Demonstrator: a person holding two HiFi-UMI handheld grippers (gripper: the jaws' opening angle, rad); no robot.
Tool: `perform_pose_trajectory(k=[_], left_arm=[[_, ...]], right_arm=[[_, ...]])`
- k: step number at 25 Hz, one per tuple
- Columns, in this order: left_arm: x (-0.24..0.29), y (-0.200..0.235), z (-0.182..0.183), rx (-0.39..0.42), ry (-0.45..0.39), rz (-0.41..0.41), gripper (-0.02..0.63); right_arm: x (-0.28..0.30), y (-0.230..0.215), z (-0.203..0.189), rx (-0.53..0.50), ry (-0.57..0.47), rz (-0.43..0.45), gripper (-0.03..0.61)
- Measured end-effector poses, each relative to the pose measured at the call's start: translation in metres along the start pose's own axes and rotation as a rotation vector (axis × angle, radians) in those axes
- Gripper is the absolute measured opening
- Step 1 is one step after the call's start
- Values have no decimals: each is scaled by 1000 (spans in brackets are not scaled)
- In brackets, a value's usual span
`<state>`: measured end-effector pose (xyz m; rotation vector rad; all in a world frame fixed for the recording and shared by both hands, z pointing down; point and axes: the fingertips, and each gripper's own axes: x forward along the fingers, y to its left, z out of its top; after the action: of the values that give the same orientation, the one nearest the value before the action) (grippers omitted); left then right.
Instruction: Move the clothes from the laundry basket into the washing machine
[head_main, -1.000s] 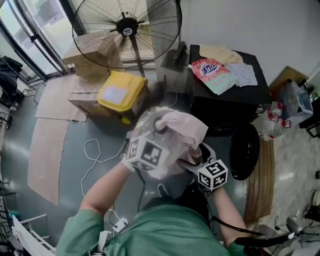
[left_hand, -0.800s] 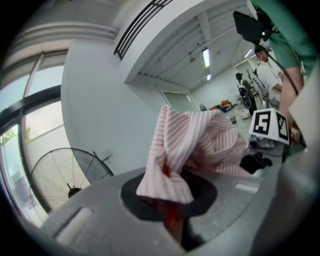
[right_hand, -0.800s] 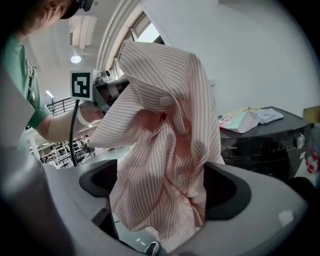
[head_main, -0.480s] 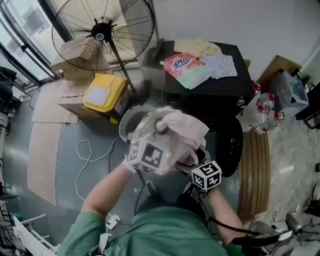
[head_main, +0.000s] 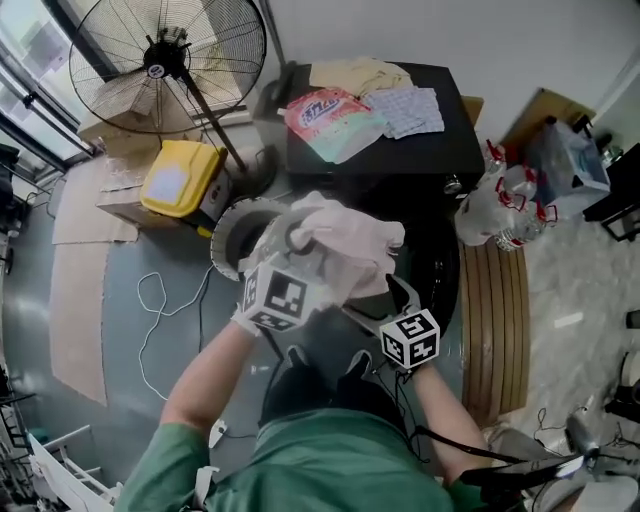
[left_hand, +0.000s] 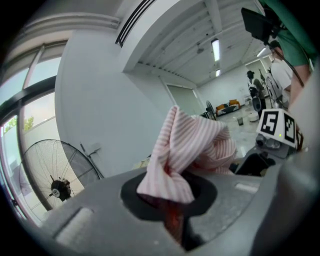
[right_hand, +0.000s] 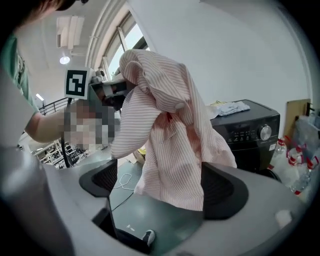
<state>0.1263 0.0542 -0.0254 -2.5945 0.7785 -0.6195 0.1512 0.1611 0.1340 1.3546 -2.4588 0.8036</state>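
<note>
A pink-and-white striped garment (head_main: 350, 238) hangs bunched in the air in front of the black washing machine (head_main: 400, 150). My left gripper (head_main: 300, 250) is shut on it; in the left gripper view the cloth (left_hand: 187, 150) rises straight out of the pinched jaws (left_hand: 172, 202). My right gripper (head_main: 372, 312) sits just below and to the right of it, open. In the right gripper view the garment (right_hand: 167, 145) dangles between the two widely spread pads (right_hand: 227, 187), and the machine's control panel (right_hand: 250, 132) stands beyond it.
A detergent bag (head_main: 330, 112) and folded cloths (head_main: 405, 108) lie on the machine's top. A standing fan (head_main: 165, 55) and a yellow box (head_main: 175, 180) are to the left, with a white cable (head_main: 160, 300) on the floor. Water bottles (head_main: 495, 205) and a wooden board (head_main: 505, 320) are to the right.
Both grippers have carried the garment sideways toward the washing machine, which now sits straight ahead of them. The left jaws have stayed shut on the cloth throughout.
</note>
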Motion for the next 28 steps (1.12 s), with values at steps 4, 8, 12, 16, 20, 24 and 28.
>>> perform_pose_trajectory(k=[4,8,12,16,20,24,28], left_arm=[[22,12,-15,-36,-7,-9,28],[46,15,-44,-64,-5,-56,29],[70,15,-78,-99,19,-61,29],[98,3,-107,-143,32,-57,31],[130,-5,-133,-196,11,-10,31],[165,-23,-154,-233,-49,24,32],[196,-38,-170,-246,-132,41,32]], right_arm=[[6,-26,2,27,-17,-54,522],[19,-41,-8,80,-34,-118,522],[34,-59,-32,124,-55,-156,520],[41,-79,-69,180,-55,-165,518],[59,-110,-99,177,-62,-150,517],[86,-145,-130,107,-72,-152,517],[125,-171,-155,36,-88,-137,515]])
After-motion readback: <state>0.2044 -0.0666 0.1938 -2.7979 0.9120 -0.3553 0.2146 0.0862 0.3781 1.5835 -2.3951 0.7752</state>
